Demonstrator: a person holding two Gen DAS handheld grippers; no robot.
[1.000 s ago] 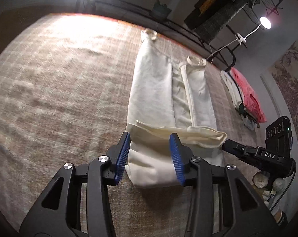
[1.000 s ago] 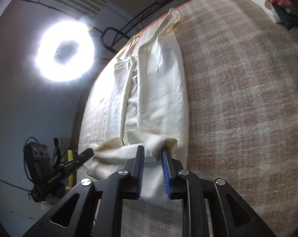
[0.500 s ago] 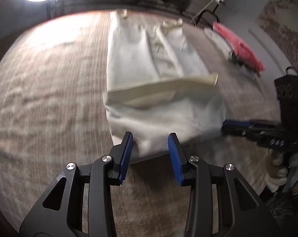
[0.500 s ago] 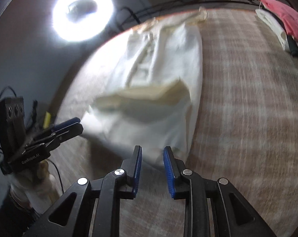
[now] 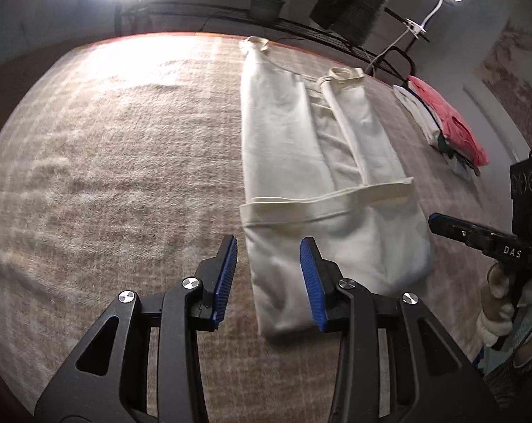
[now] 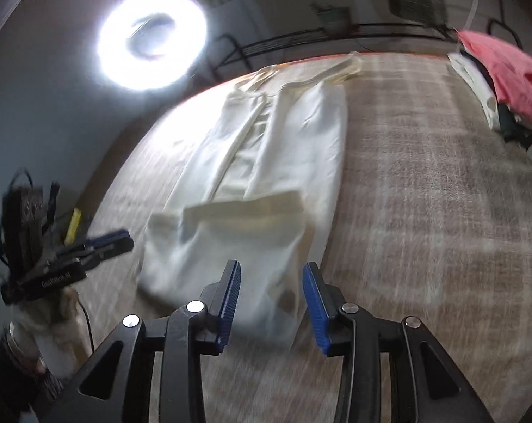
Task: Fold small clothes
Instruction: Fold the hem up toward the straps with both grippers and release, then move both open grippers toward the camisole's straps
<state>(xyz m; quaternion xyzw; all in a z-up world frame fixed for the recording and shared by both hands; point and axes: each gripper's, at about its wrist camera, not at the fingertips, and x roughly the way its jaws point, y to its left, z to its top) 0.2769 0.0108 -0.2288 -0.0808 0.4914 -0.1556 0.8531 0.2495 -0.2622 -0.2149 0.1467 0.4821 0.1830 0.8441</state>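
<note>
A second ago our right gripper point(image 6: 270, 303) had its blue fingers nearly pinched on the near hem of the cream garment point(image 5: 301, 162); now both it and our left gripper point(image 5: 267, 280) stand with fingers spread wide and hold nothing, and the cloth lies flat again. What has changed on the garment is the band of fabric point(image 5: 322, 204) that now lies neatly across it, where earlier the same edge sat bunched and lifted. We judge that one fold has just been laid and released, so the task is partway done and the next step is probably a fresh grip on the near end. The garment rests on the plaid blanket point(image 5: 107, 162), with its near end just beyond the left gripper's fingertips and its two tube-like openings at the far end, toward the dark metal rack point(image 5: 301, 28). Its long axis runs straight away from us, near to far. The pink and white pile of clothes point(image 5: 445, 123) lies well apart to the garment's right.
</note>
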